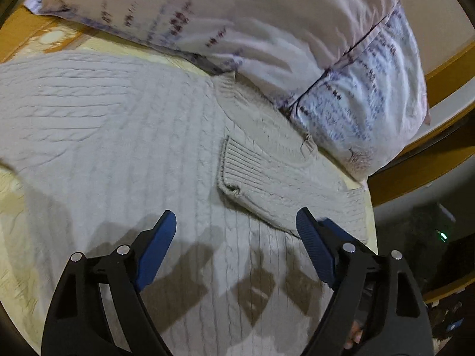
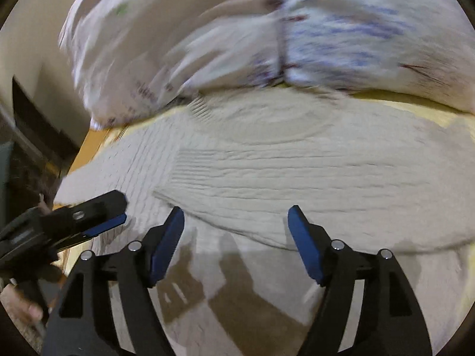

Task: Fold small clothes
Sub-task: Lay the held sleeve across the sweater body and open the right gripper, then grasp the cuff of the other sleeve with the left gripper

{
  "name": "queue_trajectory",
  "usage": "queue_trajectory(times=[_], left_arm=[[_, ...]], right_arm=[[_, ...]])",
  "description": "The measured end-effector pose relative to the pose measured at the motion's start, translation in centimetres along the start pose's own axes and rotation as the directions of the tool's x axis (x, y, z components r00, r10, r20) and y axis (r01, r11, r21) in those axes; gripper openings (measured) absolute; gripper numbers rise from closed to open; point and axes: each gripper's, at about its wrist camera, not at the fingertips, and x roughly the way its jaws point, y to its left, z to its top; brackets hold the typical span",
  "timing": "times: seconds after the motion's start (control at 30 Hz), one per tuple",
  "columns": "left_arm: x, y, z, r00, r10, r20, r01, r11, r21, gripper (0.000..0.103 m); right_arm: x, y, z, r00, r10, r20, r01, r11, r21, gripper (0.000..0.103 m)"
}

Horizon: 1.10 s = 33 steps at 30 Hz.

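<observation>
A cream cable-knit sweater [image 1: 124,136] lies flat on a bed. One sleeve with a ribbed cuff [image 1: 240,175] is folded across its body. My left gripper [image 1: 236,222] is open and empty, just above the sweater beside the folded sleeve. In the right wrist view the same sweater [image 2: 297,166] fills the middle, with the folded sleeve running across it. My right gripper [image 2: 236,216] is open and empty above the sleeve's lower edge. The left gripper also shows in the right wrist view [image 2: 101,213] at the left, over the sweater's edge.
A large patterned pillow [image 1: 267,29] lies against the sweater's far side; it also shows in the right wrist view [image 2: 267,35]. A yellowish sheet [image 1: 12,195] covers the bed. The wooden bed frame [image 1: 421,172] runs at the right, with dark floor beyond it.
</observation>
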Motion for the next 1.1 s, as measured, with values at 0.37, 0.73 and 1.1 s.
queue_trajectory(times=[0.37, 0.73, 1.1], left_arm=[[5.7, 2.0, 3.3, 0.977, -0.164, -0.136, 0.125, 0.958, -0.258, 0.024], [3.9, 0.6, 7.3, 0.994, -0.101, -0.031, 0.097, 0.986, -0.135, 0.007], [3.5, 3.5, 6.6, 0.997, 0.074, -0.021, -0.075, 0.996, -0.055, 0.007]], right_arm=[[-4.2, -6.5, -2.6, 0.995, -0.091, 0.032, 0.083, 0.976, 0.203, 0.073], [-6.1, -7.5, -4.9, 0.992, -0.117, 0.037, 0.106, 0.968, 0.229, 0.073], [-5.0, -10.6, 0.2, 0.948, -0.291, 0.131, 0.263, 0.944, 0.198, 0.073]])
